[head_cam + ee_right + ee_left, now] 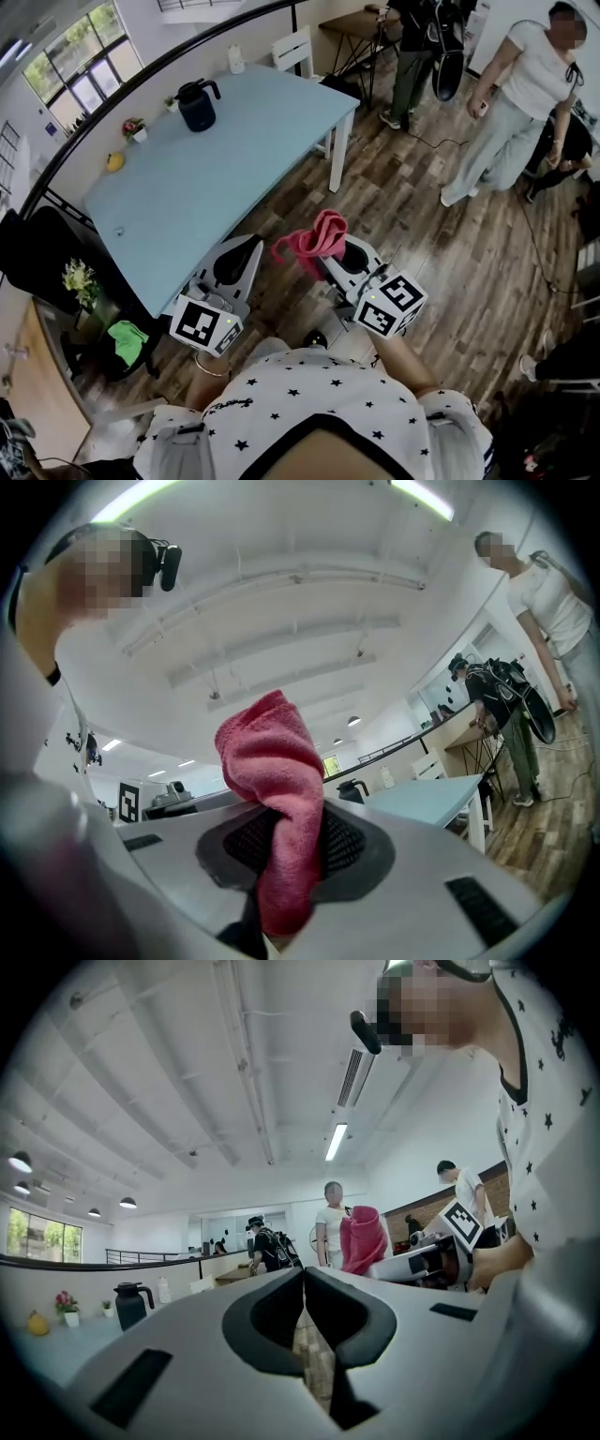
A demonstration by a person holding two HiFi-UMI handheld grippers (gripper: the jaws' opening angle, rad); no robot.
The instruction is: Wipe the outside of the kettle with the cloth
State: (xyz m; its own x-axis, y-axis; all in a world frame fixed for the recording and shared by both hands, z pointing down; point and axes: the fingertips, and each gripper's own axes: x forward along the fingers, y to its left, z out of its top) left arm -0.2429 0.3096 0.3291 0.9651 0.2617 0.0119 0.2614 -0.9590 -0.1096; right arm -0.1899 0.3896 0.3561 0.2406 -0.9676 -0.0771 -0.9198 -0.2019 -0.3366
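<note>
A dark kettle (197, 104) with a curved handle stands at the far end of the light blue table (225, 178); the same kettle (129, 1304) shows small in the left gripper view and small again, as the kettle (352, 790), in the right gripper view. My right gripper (328, 251) is shut on a pink cloth (311, 239), which sticks up from between its jaws; this cloth (277, 808) fills the middle of the right gripper view. My left gripper (236, 262) is shut with nothing in it. Both grippers hang near my body, off the table's near corner, well short of the kettle.
On the table's far left are a small potted flower (134, 128), a yellow object (114, 161) and a white bottle (235, 61). A white chair (294, 49) stands behind the table. Two people (511, 103) stand on the wooden floor to the right.
</note>
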